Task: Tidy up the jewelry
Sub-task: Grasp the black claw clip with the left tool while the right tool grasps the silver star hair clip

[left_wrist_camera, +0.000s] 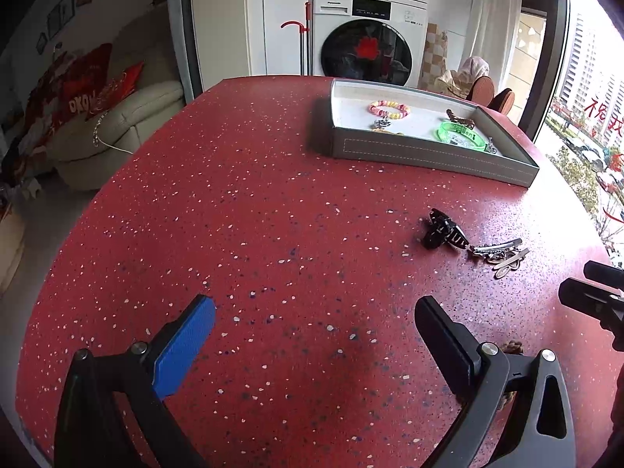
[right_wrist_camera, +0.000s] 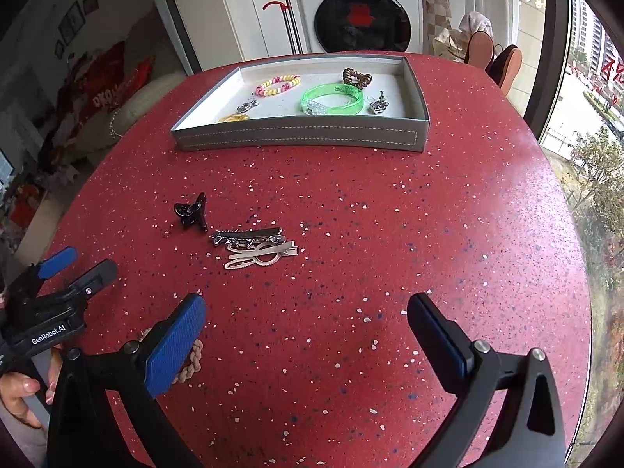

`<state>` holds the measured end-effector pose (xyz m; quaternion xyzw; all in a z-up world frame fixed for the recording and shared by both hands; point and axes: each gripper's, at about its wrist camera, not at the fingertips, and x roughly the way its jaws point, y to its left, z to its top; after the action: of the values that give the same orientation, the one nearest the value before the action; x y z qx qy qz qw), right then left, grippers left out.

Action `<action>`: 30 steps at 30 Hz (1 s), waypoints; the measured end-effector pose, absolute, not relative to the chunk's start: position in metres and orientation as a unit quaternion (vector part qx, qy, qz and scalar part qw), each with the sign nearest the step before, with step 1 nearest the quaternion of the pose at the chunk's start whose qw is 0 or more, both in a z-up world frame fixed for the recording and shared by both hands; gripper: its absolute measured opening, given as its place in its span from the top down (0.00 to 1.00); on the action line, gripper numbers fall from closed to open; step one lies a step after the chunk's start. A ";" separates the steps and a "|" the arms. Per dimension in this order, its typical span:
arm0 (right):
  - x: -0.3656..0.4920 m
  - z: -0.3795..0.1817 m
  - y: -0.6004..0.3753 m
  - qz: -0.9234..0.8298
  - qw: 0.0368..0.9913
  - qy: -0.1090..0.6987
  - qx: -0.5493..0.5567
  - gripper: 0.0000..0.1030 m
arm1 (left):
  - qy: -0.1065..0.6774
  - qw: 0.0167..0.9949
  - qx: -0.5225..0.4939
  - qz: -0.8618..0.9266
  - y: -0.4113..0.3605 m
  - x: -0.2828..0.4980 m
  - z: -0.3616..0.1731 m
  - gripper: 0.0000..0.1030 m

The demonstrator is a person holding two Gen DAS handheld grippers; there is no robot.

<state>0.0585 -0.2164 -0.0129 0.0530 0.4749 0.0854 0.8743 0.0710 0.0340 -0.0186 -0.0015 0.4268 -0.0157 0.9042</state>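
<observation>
Both the left gripper (left_wrist_camera: 314, 321) and the right gripper (right_wrist_camera: 306, 318) are released; 2 silver clips (right_wrist_camera: 255, 247) lie mid-frame below the tray (right_wrist_camera: 296, 136).

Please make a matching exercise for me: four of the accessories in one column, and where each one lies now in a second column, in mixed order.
Things:
1. green bangle
2. black claw clip
3. braided band
4. pink and yellow bracelet

Places:
A. on the table, behind the right gripper's left finger
B. tray, right of middle
C. table, beside the silver hair clips
D. tray, back left

Pairs: 1-B, 2-C, 3-A, 4-D
</observation>
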 end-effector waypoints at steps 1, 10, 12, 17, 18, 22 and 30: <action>0.059 -0.012 -0.216 0.086 0.874 0.475 0.052 0.00 | 0.428 0.904 -0.003 -0.014 0.035 0.071 -0.019 0.00; 0.069 -0.010 -0.203 0.102 0.875 0.472 0.030 0.00 | 0.428 0.904 -0.001 -0.015 0.034 0.072 -0.019 0.00; 0.071 -0.010 -0.203 0.106 0.876 0.469 0.025 0.00 | 0.429 0.903 0.001 -0.017 0.033 0.073 -0.019 0.00; 0.077 -0.012 -0.204 0.118 0.875 0.469 0.011 0.07 | 0.435 0.900 0.009 -0.026 0.029 0.078 -0.021 0.00; 0.078 -0.012 -0.203 0.120 0.875 0.468 0.009 0.09 | 0.437 0.899 0.009 -0.029 0.028 0.080 -0.021 0.00; 0.088 -0.011 -0.200 0.140 0.872 0.469 -0.005 0.24 | 0.442 0.896 0.014 -0.039 0.022 0.088 -0.023 0.00; 0.107 -0.010 -0.165 0.202 0.856 0.465 -0.095 0.24 | 0.448 0.892 0.039 -0.045 0.015 0.096 -0.024 0.00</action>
<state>0.1074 -0.1651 -0.0098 -0.0948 0.4654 0.2025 0.8564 0.0960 0.0149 -0.0240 0.0385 0.4476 -0.0451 0.8922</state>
